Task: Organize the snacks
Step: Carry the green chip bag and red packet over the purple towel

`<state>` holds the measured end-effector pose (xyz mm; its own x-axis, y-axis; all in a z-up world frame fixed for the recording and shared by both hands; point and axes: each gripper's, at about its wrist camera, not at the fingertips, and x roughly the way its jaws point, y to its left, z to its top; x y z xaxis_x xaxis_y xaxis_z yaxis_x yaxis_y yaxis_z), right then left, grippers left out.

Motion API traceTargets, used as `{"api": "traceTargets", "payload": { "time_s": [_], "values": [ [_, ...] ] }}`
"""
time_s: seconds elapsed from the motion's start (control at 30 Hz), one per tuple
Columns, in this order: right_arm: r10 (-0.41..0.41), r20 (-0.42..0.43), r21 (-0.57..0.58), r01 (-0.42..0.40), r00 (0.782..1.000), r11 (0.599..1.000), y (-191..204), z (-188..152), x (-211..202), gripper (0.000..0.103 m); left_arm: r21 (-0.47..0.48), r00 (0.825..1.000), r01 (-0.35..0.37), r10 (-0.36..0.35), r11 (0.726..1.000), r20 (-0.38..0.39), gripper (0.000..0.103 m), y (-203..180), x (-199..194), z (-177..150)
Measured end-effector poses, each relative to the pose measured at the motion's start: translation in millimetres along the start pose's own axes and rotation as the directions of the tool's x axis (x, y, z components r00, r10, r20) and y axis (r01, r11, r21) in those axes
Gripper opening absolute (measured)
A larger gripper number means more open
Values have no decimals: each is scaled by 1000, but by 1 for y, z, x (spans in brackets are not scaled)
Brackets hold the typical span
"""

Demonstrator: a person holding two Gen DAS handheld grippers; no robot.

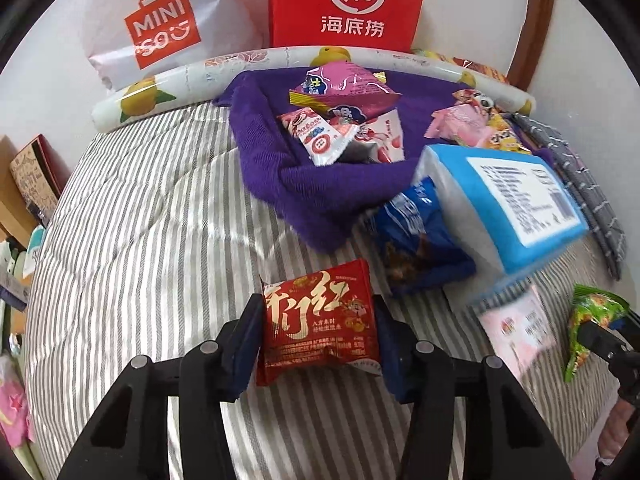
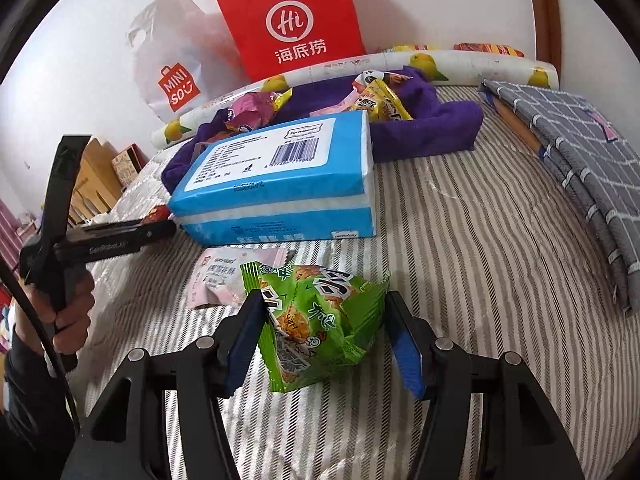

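Striped bed (image 1: pixel 140 240) fills both views; purple cloth (image 1: pixel 272 184) with gathered snacks sits upper centre. Step in hand: collecting loose packets. Left tool (image 1: pixel 318 332) clamps the red packet (image 1: pixel 320 320), low centre. Right tool (image 2: pixel 324 332) grips the green packet (image 2: pixel 320 320), low centre. Next, likely: carry both up onto the cloth, release there.

Bedcover (image 1: pixel 152 220): grey and white stripes. Towel (image 1: pixel 272 168): deep purple. Snack packet (image 1: pixel 320 320) at left gripper: red, gold lettering. Snack packet (image 2: pixel 320 320) at right gripper: bright green. Tissue pack (image 2: pixel 280 184): sky blue, white label. Paper bag (image 2: pixel 292 20): red, white logo. Folded cloth (image 2: pixel 568 148): grey, white grid. Roll (image 1: pixel 160 96): white, yellow fruit print.
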<state>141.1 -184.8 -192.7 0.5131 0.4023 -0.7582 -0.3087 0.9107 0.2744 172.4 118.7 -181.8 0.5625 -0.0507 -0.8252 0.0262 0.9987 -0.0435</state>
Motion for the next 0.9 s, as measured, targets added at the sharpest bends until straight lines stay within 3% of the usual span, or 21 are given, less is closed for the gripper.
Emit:
{"api": "traceTargets", "payload": {
  "time_s": [0.1, 0.43, 0.6, 0.9],
  "values": [
    [27, 1, 21, -27, 1000, 999, 1, -2, -8, 60, -6, 1000, 18, -18, 1000, 18, 49, -3, -17, -8],
    [1, 39, -14, -1, 999, 1000, 13, -3, -46, 60, -5, 994, 91, -91, 996, 60, 50, -34, -55, -27],
    [-20, 74, -25, 22, 997, 999, 16, 7, -65, 60, 19, 988, 143, -144, 989, 56, 50, -58, -64, -27],
    [-9, 114, -16, 11, 993, 1000, 11, 24, -82, 60, 36, 984, 164, -166, 986, 65, 50, -86, -70, -18]
  ]
}}
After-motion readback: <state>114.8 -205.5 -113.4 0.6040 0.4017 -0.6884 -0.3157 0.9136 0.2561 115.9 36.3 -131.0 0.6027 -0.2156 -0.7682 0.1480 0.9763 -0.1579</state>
